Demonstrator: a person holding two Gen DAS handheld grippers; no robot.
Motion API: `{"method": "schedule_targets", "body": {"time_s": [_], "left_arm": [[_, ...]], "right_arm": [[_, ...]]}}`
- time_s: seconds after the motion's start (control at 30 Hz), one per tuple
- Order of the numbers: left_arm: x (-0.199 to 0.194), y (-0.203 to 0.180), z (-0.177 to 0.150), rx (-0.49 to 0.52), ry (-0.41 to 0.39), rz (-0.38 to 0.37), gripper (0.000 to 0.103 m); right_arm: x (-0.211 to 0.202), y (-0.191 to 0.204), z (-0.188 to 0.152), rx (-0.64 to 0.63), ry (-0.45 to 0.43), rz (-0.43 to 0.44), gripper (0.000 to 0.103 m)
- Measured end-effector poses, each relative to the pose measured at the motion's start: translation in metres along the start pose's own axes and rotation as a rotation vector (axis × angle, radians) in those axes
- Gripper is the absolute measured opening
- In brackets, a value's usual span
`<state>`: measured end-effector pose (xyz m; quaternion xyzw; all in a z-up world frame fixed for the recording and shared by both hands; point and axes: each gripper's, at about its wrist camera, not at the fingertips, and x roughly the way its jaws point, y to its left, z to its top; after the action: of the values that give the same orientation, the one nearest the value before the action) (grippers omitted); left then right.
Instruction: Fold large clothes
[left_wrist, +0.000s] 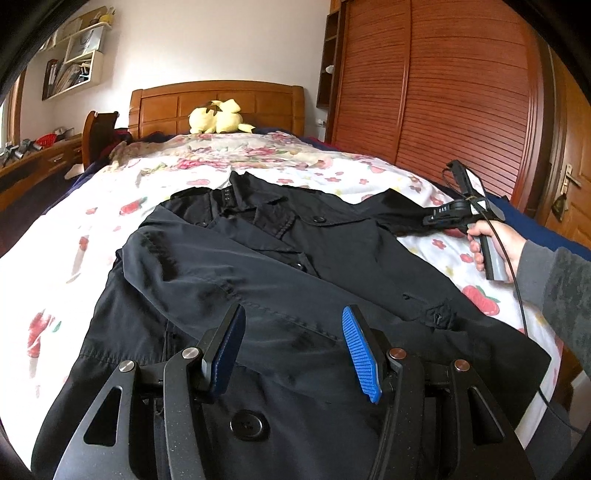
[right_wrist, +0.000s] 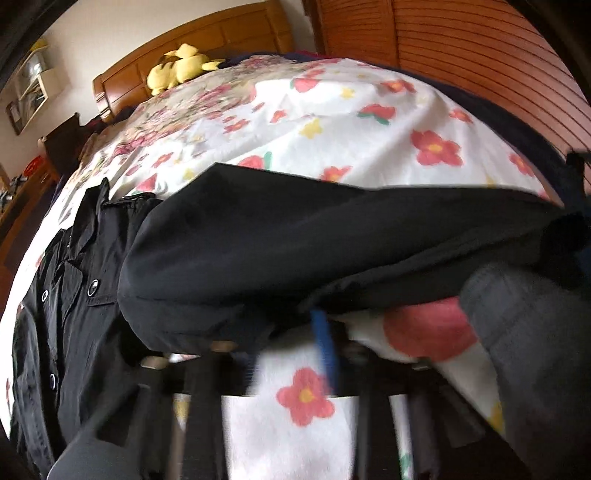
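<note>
A black button-front coat (left_wrist: 280, 266) lies spread on the bed, collar toward the headboard, its left sleeve folded across the chest. My left gripper (left_wrist: 293, 328) is open and empty just above the coat's lower front. My right gripper (left_wrist: 439, 216) is at the coat's right sleeve (left_wrist: 399, 210) near the bed's right side. In the blurred right wrist view the sleeve (right_wrist: 295, 251) drapes over the gripper (right_wrist: 291, 332); its fingers (right_wrist: 325, 343) sit close together at the sleeve's edge, but the grip is hidden.
The bed has a white floral sheet (left_wrist: 110, 206) and a wooden headboard (left_wrist: 218, 103) with a yellow plush toy (left_wrist: 216, 118). A wooden wardrobe (left_wrist: 443, 92) stands right of the bed. A desk with clutter (left_wrist: 33, 155) is on the left.
</note>
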<state>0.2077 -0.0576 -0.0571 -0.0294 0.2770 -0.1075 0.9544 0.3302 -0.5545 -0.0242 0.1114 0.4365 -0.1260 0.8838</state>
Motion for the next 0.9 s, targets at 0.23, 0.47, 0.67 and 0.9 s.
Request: {"method": "schedule_targets", "body": {"time_s": [0.23, 0.47, 0.67, 0.9], "left_arm": [[-0.002, -0.002, 0.001, 0.011, -0.004, -0.003, 0.057], [-0.004, 0.000, 0.000, 0.004, -0.007, -0.004, 0.057], [-0.002, -0.002, 0.002, 0.012, -0.003, -0.001, 0.057], [-0.005, 0.001, 0.003, 0.008, -0.009, -0.013, 0.057]], "right_arm": [[-0.051, 0.039, 0.020, -0.118, -0.150, 0.074, 0.007], [-0.101, 0.123, -0.001, -0.345, -0.200, 0.247, 0.007], [-0.106, 0.181, -0.033, -0.479, -0.127, 0.291, 0.007], [-0.110, 0.182, -0.054, -0.491, -0.088, 0.246, 0.021]]}}
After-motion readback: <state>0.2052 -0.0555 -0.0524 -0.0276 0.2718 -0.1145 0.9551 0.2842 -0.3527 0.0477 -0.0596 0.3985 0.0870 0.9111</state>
